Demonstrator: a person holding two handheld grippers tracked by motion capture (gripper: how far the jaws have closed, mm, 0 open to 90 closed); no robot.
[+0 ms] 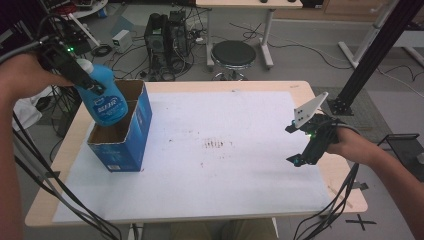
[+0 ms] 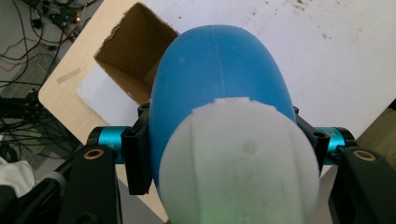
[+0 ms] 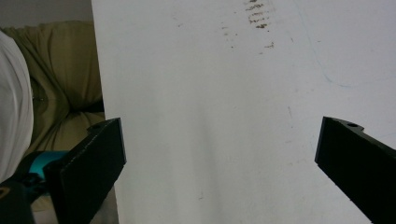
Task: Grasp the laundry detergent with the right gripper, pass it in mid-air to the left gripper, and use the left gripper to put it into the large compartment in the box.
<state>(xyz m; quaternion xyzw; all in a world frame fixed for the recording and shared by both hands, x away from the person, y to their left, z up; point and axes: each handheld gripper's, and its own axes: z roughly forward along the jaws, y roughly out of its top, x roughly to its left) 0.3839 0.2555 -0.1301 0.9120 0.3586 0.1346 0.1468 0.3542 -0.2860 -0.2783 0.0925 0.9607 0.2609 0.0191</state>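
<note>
A blue bottle (image 1: pixel 106 102) with a white cap hangs bottom-down over the open top of a blue cardboard box (image 1: pixel 131 131) at the table's left. My left gripper (image 1: pixel 82 80) is shut on the bottle just below its cap. In the left gripper view the bottle (image 2: pixel 219 74) stands between the jaws, its white cap (image 2: pixel 240 163) nearest the camera, and the brown inside of the box (image 2: pixel 130 56) lies beyond. My right gripper (image 1: pixel 298 146) stands open low over the white sheet at the table's right, its jaws wide apart with nothing between its fingers (image 3: pixel 91 161).
A white sheet (image 1: pixel 210 150) with small brown stains covers most of the wooden table (image 1: pixel 310 95). Beyond the far edge are a black stool (image 1: pixel 233 54), computer gear and cables on the floor. A black frame leg (image 1: pixel 372 55) stands at the right.
</note>
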